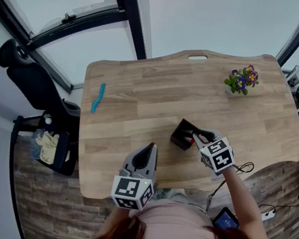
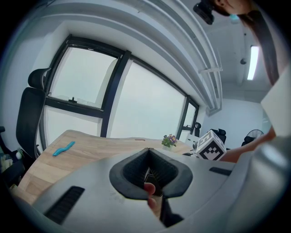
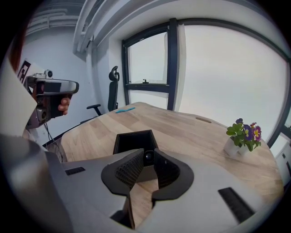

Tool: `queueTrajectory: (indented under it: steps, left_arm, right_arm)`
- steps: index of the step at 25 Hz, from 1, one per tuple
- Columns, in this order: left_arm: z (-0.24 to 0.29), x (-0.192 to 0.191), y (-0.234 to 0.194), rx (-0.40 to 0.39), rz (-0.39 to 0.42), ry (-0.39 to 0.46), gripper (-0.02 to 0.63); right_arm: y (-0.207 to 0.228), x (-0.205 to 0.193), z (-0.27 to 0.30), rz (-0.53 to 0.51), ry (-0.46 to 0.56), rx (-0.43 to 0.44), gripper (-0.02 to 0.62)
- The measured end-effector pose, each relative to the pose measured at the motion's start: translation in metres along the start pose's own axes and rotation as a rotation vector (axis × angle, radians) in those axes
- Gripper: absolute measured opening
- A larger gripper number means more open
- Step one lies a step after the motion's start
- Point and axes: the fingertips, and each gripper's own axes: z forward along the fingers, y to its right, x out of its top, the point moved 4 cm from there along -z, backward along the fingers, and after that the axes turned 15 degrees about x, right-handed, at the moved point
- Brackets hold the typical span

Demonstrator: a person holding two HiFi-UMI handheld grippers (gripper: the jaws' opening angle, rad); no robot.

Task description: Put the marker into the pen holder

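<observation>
The black square pen holder [image 1: 183, 134] stands open-topped near the table's front middle; in the right gripper view the pen holder [image 3: 132, 140] sits just beyond the jaws. My right gripper [image 1: 196, 136] is at its right rim, shut on the marker [image 3: 148, 157], whose dark round end shows between the pads. A red part of the marker [image 1: 191, 142] peeks out beside the holder. My left gripper [image 1: 148, 149] hovers over the front edge, left of the holder, jaws together with nothing in them [image 2: 148, 152].
A blue curved object [image 1: 98, 97] lies at the table's far left. A small potted flower [image 1: 241, 80] stands at the back right. A black office chair [image 1: 28, 79] is left of the wooden table [image 1: 142, 98]. Cables and a device lie on the floor at right.
</observation>
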Motion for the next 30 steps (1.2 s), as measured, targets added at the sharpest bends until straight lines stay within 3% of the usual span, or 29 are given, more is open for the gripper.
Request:
queueTrajectory:
  steps: [14,30]
  left_arm:
    - [0.002,0.001,0.004,-0.023,0.013,0.000,0.002]
    - [0.000,0.009,0.020,-0.051,0.049,0.028,0.002]
  right_arm:
    - [-0.003,0.009,-0.007,0.031,0.064,-0.015,0.094]
    - [-0.010,0.018,-0.044,0.061,0.232,-0.085,0.092]
